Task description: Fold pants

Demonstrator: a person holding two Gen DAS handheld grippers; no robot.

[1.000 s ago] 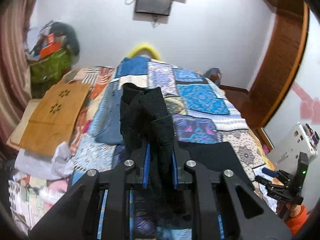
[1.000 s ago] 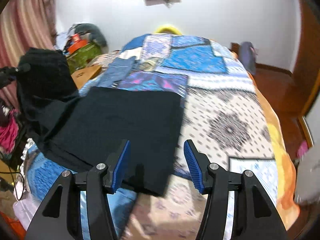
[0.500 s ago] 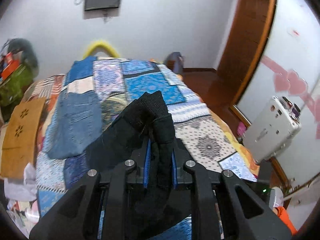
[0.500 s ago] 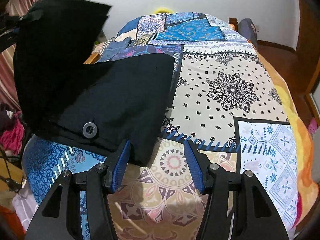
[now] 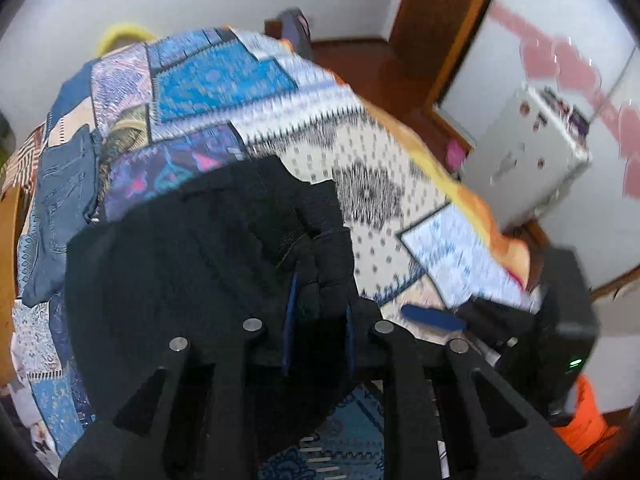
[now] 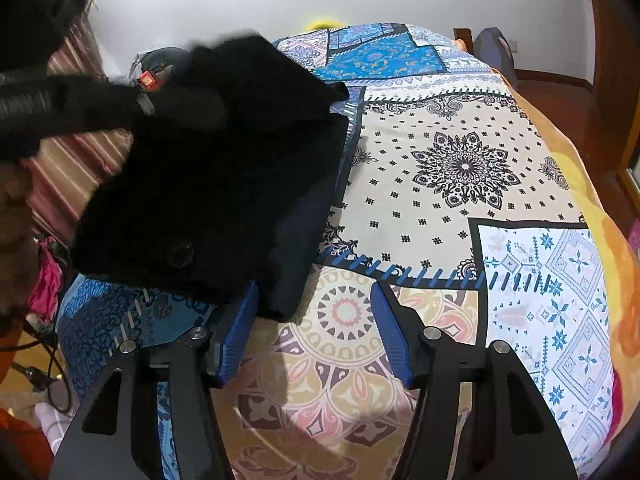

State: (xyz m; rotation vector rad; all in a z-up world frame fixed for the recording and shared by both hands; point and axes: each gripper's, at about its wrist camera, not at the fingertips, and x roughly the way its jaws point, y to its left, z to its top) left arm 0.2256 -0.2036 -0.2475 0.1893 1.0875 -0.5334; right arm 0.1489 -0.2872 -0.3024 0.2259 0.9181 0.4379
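The black pants [image 6: 224, 184] lie folded on the patchwork bedspread [image 6: 460, 168] at its near left. My left gripper [image 5: 318, 300] is shut on a bunched end of the black pants [image 5: 192, 272] and holds it over the lower layer. In the right wrist view that raised flap hangs from the upper left, blurred, above the flat part with a button [image 6: 181, 254]. My right gripper [image 6: 314, 320] is open and empty, its fingers low over the bedspread just beside the pants' near right corner. It also shows in the left wrist view [image 5: 434, 318], blurred.
A pair of blue jeans [image 5: 60, 200] lies on the bed's far left. A white box [image 5: 524, 152] stands on the floor to the right of the bed. Clutter and a striped curtain [image 6: 72, 152] are on the left. A wooden door frame [image 5: 444, 20] is at the far right.
My left gripper has swung right and down with the pants end, carrying the flap over the flat layer. My right gripper has stayed open, edging closer to the pants' near corner.
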